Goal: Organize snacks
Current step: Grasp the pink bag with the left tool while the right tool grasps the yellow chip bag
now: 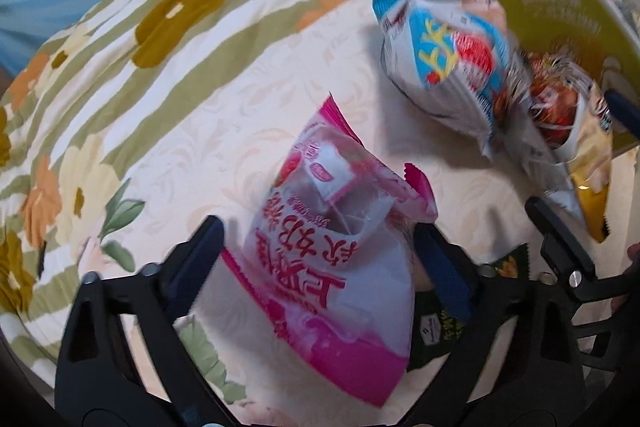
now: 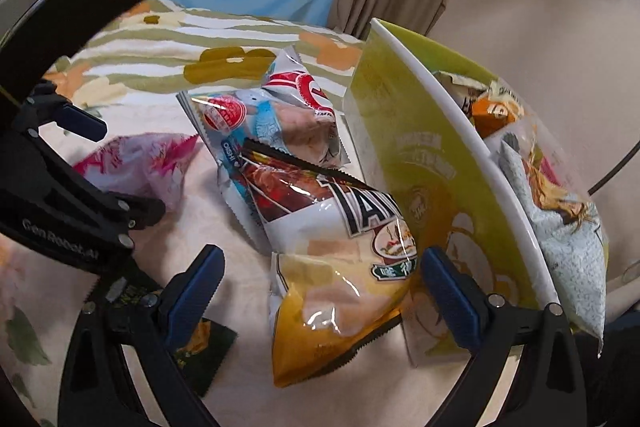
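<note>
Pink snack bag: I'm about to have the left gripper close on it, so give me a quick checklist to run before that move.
1. Pink snack bag sits between the left gripper's fingers: ok.
2. Pads pressing the bag on both sides: cannot tell; a gap shows on the left side.
3. Nothing else caught between the jaws: not ok; a dark green packet lies beside the right finger, under the bag.
4. Right gripper clear of the pink bag: ok; it is open around the yellow chip bag.
5. Green bin open for a drop: ok; it already holds snacks.
</note>
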Demonstrator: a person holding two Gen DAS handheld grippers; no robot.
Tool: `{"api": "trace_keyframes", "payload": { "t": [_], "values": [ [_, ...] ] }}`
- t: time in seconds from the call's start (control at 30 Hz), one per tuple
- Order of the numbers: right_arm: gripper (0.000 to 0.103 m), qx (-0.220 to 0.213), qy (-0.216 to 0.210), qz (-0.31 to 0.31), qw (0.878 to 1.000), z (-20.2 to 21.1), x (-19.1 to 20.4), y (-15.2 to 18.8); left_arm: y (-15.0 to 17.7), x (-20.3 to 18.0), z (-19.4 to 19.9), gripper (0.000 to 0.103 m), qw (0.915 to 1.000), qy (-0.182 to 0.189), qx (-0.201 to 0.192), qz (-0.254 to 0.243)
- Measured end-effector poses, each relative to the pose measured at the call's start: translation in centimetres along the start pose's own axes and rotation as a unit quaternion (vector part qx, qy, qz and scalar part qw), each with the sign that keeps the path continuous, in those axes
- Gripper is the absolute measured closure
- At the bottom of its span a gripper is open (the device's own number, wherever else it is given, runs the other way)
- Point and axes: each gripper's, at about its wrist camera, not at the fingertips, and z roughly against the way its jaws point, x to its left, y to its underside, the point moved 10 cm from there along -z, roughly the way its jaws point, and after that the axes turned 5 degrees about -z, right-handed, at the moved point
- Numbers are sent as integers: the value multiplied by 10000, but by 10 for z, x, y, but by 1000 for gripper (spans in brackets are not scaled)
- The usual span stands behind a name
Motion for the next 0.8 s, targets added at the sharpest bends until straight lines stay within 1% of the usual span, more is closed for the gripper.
{"api": "trace_keyframes", "payload": {
  "t": [0.07, 0.13, 0.17, 0.33, 0.37, 0.47, 0.63, 0.7, 0.77, 0.8],
  "values": [
    [5, 17, 96, 7, 10000, -5, -1, 0, 1, -4, -6, 22, 10000, 23, 71, -36],
    [8, 70, 150, -2, 9999, -9, -1, 0, 0, -5, -6, 25, 9999, 1, 38, -99],
    [9, 95, 152, -6, 9998, -10, -1, 0, -1, -6, -6, 29, 9999, 33, 17, -107],
    [15, 279, 188, 32, 9994, -19, -1, 4, 0, -5, -3, 39, 9999, 103, -7, -38],
    [18, 323, 176, 5, 9993, -21, -2, 5, 1, -5, -3, 42, 9999, 103, -13, -22],
    [21, 381, 131, -65, 9992, -22, -5, 6, 3, -2, 1, 60, 9999, 100, -34, 56],
    [22, 440, 65, -91, 9990, -28, -3, 3, 9, 2, 5, 62, 9996, 140, -9, 227],
    [28, 492, 32, -119, 9987, -31, -2, 2, 11, 5, 6, 63, 9993, 185, -34, 314],
    [30, 546, -30, -148, 9984, -36, -3, 2, 14, 8, 8, 64, 9989, 231, -43, 417],
    [33, 552, -44, -158, 9983, -36, -3, 2, 16, 8, 9, 64, 9987, 241, -51, 456]
  ]
}}
